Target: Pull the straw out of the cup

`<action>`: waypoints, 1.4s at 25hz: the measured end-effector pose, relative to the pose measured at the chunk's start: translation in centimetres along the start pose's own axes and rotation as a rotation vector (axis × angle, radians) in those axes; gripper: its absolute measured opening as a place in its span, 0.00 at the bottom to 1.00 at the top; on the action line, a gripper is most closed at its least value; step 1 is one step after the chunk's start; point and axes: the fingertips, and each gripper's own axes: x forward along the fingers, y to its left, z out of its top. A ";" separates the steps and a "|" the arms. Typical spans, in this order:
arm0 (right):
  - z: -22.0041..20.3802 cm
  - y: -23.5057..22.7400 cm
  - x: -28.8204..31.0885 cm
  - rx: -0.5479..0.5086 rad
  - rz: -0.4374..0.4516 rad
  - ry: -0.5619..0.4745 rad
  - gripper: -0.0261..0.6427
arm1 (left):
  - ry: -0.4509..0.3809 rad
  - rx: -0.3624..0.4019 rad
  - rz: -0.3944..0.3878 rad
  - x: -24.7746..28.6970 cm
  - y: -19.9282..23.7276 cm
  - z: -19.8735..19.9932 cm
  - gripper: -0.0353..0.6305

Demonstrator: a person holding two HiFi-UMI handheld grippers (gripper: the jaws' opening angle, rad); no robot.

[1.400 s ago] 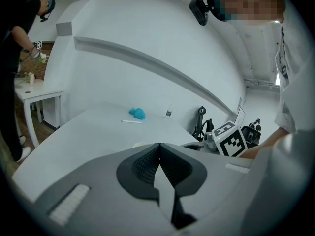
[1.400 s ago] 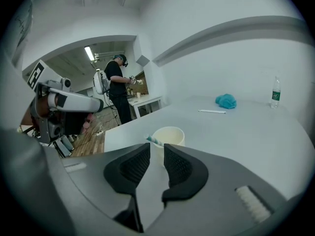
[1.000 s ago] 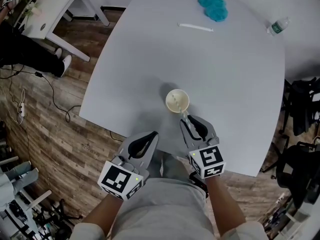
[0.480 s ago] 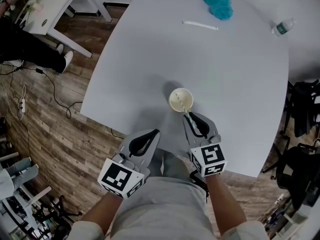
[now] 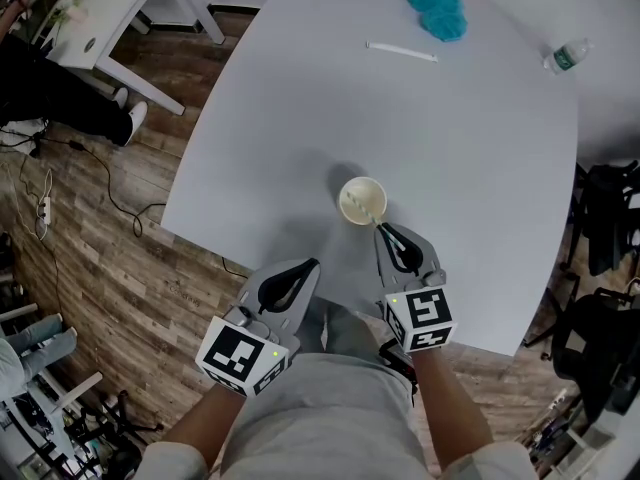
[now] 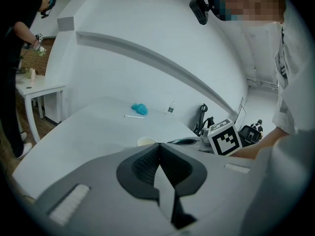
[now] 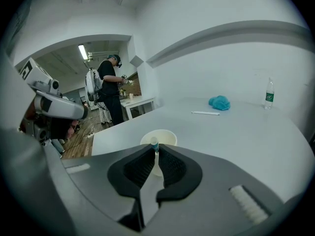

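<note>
Our right claw (image 7: 154, 151) has just been closing and now pinches the straw (image 7: 154, 142) near its top, straw standing in the cup (image 7: 166, 133) on the worktop (image 7: 236, 132), left claw (image 6: 158, 149) together and empty, so we reckon lifting it out is next.

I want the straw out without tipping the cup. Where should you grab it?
Pinch the straw at its free top end, which sticks up past the cup rim and leans toward the person, coming from that near side. The right gripper has just been closing its jaws there and now pinches it.
</note>
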 end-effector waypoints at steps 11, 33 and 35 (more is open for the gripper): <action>0.2 0.0 -0.4 0.019 -0.001 -0.008 0.08 | -0.008 0.006 0.008 -0.2 0.1 -0.2 0.08; 2.0 0.1 -3.3 0.034 -0.001 -0.056 0.08 | -0.043 0.038 0.002 -0.8 -1.4 0.9 0.08; 2.2 0.2 -3.7 0.035 0.001 -0.062 0.08 | -0.044 0.042 0.001 -1.0 -1.5 0.8 0.08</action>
